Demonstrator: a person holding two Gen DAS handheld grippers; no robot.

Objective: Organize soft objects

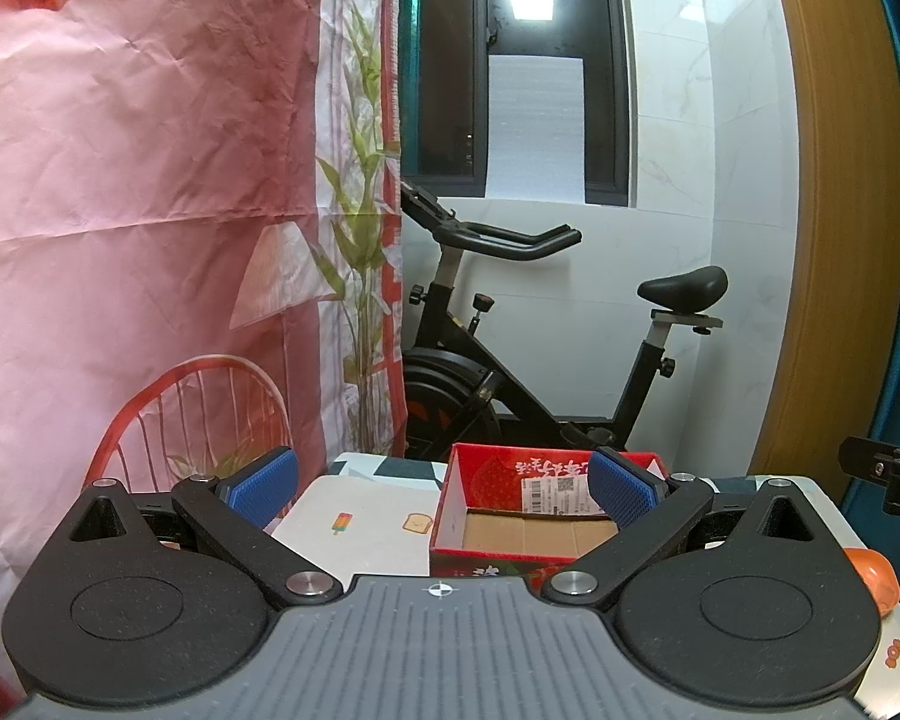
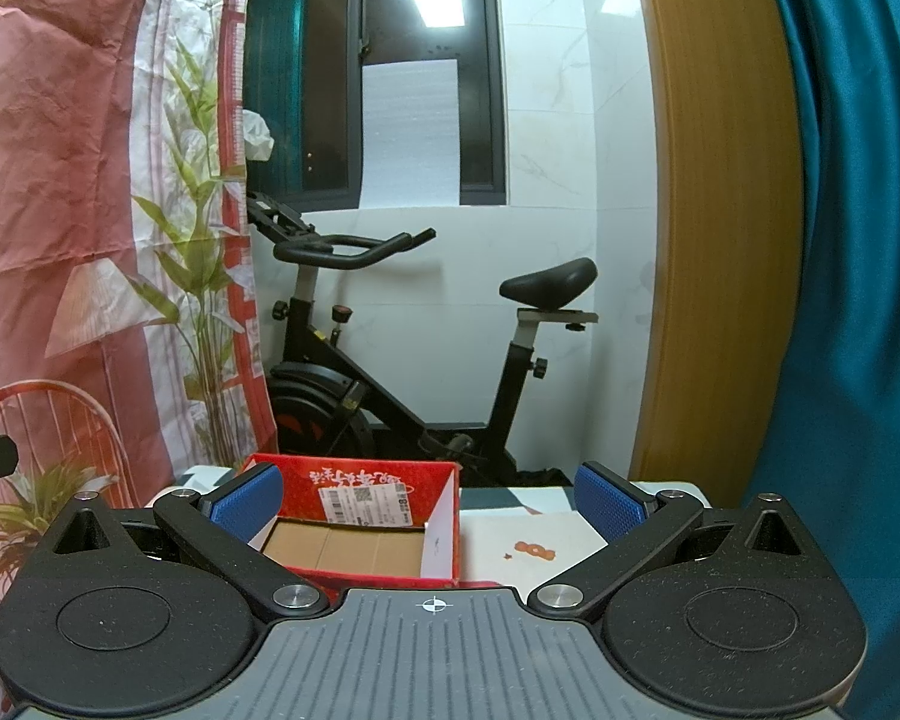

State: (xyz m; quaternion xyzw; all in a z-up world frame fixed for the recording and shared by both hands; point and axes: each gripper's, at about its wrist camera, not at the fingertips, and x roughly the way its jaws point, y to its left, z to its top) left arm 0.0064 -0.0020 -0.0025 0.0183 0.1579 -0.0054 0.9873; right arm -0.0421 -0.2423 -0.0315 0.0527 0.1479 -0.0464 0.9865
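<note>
left gripper (image 1: 444, 489) jaws wide apart with nothing between, right gripper (image 2: 429, 501) same deal, red box (image 1: 498, 534) low center with bare cardboard floor, orange thing (image 1: 873, 579) lower right

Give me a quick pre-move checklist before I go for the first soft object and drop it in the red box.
1. Left gripper open and holding nothing: ok.
2. Right gripper open and holding nothing: ok.
3. Red box open at the top, cardboard floor bare: ok.
4. Box standing on the table, ahead of both grippers: ok.
5. Soft object located: cannot tell; only an orange rounded thing shows at the left view's right edge, partly hidden.
6. Grippers apart from each other: ok.
</note>
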